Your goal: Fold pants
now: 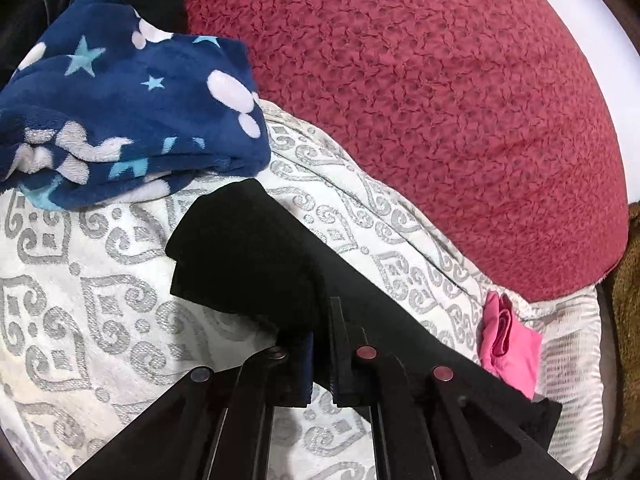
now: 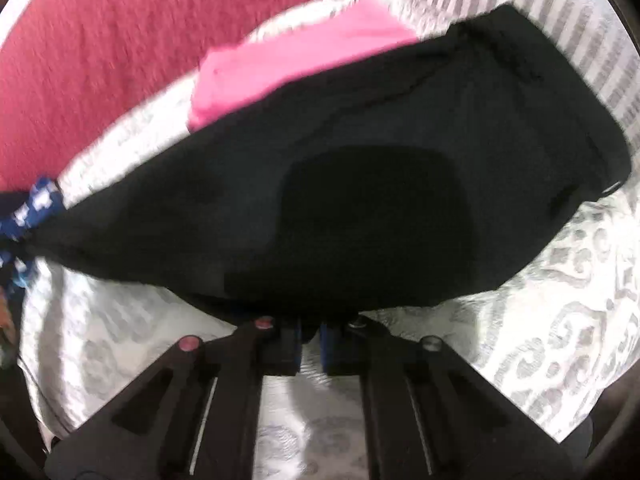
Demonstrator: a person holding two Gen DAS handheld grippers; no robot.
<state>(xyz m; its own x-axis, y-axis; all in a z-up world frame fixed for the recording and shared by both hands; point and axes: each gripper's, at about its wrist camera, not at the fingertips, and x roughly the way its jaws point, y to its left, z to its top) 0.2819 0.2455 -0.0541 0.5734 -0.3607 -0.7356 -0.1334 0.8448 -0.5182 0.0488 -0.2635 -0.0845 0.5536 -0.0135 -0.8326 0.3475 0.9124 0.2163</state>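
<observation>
The black pants hang stretched over a white bedspread with a grey pattern. My left gripper is shut on one end of the pants, and the cloth runs off to the right behind it. In the right wrist view the pants spread wide and fill the middle. My right gripper is shut on their lower edge. The cloth hides both grippers' fingertips.
A blue fleece blanket with stars lies at the upper left. A large red textured blanket covers the far side. A folded pink garment lies at the right, also in the right wrist view.
</observation>
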